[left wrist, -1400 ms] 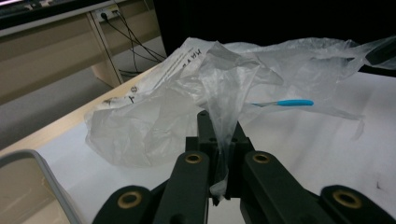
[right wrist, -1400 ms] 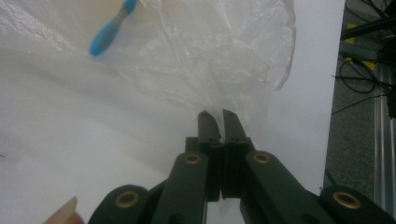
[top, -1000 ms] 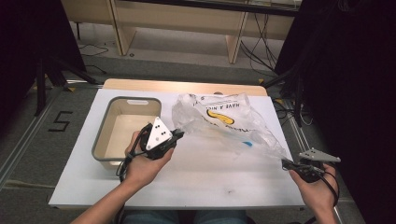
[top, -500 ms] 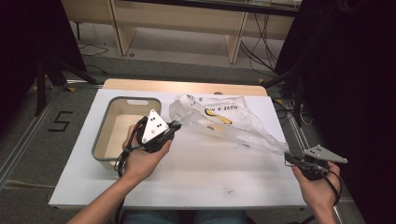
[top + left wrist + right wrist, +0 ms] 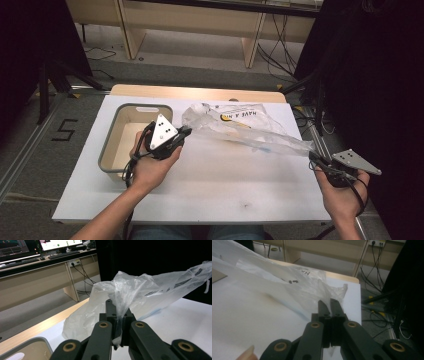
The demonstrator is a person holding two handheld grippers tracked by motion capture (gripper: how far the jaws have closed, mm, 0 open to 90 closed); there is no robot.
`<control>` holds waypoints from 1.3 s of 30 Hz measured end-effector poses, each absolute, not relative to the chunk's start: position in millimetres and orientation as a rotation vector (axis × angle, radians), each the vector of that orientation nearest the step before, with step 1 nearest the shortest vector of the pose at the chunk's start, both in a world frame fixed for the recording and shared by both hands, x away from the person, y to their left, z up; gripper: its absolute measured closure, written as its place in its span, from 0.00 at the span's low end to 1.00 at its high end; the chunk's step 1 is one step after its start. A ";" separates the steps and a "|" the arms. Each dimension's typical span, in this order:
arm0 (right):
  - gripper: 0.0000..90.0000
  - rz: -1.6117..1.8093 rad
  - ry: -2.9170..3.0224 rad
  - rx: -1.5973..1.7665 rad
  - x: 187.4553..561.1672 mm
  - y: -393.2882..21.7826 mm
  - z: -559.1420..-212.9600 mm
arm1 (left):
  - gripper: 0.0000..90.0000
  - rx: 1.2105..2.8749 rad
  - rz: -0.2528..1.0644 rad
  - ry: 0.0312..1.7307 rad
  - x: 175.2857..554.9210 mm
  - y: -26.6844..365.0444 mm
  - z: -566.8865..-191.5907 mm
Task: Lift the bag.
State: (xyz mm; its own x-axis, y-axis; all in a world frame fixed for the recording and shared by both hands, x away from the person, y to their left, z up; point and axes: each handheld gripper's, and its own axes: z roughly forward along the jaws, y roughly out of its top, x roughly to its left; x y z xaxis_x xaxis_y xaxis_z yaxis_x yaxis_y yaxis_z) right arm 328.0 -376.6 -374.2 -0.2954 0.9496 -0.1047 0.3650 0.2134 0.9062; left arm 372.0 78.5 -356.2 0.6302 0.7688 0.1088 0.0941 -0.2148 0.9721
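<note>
So both ends are grabbed at this point: the left gripper has its jaws pinched together on a bunched corner of the crinkly clear plastic bag with yellow and black print, and the right gripper is clamped on the opposite end out by the right edge of the white table. The bag hangs stretched between them, lifted off the tabletop, running from beside the empty grey-rimmed beige bin toward the right edge. Looks like grabbing's done; spreading or opening it is probably what's left.
</note>
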 end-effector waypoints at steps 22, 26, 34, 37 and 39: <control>1.00 1.150 1.661 1.157 331.7 -369.9 -349.1 | 0.99 1.652 0.756 0.715 371.5 81.1 -351.0; 1.00 1.160 1.640 1.146 331.0 -369.9 -341.4 | 0.99 1.639 0.760 0.712 370.9 81.9 -347.3; 1.00 1.178 1.602 1.126 328.3 -371.0 -330.7 | 0.99 1.626 0.765 0.705 369.6 82.4 -342.7; 1.00 1.185 1.590 1.123 328.7 -371.6 -328.4 | 0.99 1.618 0.768 0.707 369.6 82.3 -341.8; 1.00 1.187 1.587 1.123 328.8 -371.6 -327.6 | 0.99 1.615 0.770 0.706 369.7 82.5 -340.7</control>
State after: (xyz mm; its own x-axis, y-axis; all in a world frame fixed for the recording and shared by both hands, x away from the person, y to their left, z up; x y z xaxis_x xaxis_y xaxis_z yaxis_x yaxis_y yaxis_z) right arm 328.8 -371.6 -327.6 -0.2488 0.9628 -0.1057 0.1704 0.1509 0.9738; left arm 369.7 82.5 -340.7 0.6029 0.7904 0.1081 0.0385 -0.1641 0.9857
